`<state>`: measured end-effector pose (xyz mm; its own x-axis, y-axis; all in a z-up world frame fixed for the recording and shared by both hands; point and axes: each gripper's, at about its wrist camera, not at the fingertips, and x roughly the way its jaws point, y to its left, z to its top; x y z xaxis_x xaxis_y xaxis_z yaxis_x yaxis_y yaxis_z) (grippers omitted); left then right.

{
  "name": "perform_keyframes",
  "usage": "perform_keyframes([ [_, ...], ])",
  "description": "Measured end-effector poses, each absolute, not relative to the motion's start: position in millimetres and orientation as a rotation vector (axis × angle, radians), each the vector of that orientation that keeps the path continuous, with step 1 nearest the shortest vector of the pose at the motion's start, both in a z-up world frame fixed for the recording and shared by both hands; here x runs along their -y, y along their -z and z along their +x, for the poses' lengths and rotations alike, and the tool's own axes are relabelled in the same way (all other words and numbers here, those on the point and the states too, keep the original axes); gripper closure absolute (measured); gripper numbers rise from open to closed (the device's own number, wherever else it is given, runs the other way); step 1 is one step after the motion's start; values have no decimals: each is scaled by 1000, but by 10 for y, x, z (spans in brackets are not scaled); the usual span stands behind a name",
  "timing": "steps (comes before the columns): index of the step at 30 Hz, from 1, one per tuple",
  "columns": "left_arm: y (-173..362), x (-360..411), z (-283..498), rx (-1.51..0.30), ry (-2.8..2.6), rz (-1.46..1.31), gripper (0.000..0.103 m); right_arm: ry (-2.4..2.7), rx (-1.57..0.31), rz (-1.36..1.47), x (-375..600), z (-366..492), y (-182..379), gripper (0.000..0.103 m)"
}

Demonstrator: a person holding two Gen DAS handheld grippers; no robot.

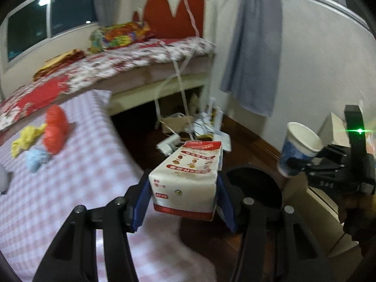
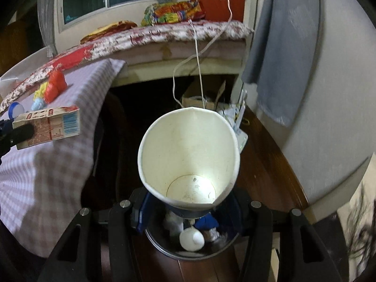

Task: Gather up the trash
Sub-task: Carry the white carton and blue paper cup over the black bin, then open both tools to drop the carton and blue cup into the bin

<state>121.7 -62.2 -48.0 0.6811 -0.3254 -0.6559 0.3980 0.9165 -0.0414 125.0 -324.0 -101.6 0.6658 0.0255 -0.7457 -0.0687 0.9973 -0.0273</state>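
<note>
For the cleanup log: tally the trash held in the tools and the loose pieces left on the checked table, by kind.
Milk carton, in left tool: 1
Paper cup, in right tool: 1
Crumpled wads on table (red, yellow, blue): 3
Total: 5

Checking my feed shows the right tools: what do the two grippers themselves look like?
Both are matte black linkage frames with round silver pivot bolts and blue pads inside the fingers. The left gripper shows this close up. The right gripper, seen from outside, carries a black upright post with a glowing green light.
</note>
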Motion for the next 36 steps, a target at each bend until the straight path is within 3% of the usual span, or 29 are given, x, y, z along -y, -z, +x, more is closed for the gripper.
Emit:
perform_keyframes([
  [18,1320,1593,1455,-950,569,180,49,-101,-1012,-74,3505,1336,2073,46],
  [32,1728,1838,1612,-1086,591,186,49,-149,-1089,-119,3514,1483,2484,46],
  [35,1809,1873,1637,-1118,610,176,46,-181,-1103,-156,3475,1519,2579,39],
  [36,1818,1861,1632,-1112,605,162,36,-158,-1100,-201,3454,1526,2625,20],
])
